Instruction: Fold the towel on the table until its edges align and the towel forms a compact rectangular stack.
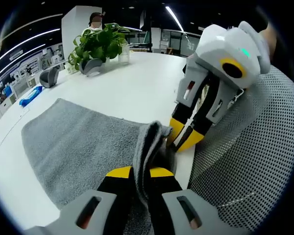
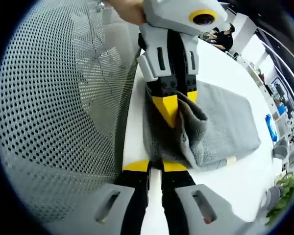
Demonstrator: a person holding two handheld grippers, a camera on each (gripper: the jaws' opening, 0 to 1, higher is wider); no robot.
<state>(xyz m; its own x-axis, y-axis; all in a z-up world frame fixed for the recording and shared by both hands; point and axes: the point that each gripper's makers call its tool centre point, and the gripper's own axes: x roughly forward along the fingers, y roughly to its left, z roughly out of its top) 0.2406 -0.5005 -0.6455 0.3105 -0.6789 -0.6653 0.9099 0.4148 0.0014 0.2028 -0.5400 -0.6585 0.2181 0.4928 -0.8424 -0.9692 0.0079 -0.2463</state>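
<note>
A grey towel (image 1: 78, 142) lies spread on the white table (image 1: 137, 83). Its near edge is gathered into a raised fold. My left gripper (image 1: 141, 172) is shut on that fold, which stands up between its yellow tips. My right gripper (image 1: 183, 135) comes in from the right, tips close together at the towel's corner. In the right gripper view the towel (image 2: 220, 122) lies folded over on itself. My right gripper (image 2: 155, 166) is shut with its tips at the towel's near edge. The left gripper (image 2: 180, 103) reaches down from above and pinches the bunched fold.
A mesh chair back (image 1: 250, 161) (image 2: 54, 98) stands close against the table edge beside both grippers. At the far side stand a potted plant (image 1: 95, 44), a glass (image 1: 123, 53), a grey object (image 1: 49, 77) and a blue item (image 1: 30, 95). A person (image 2: 225, 36) sits at the far end.
</note>
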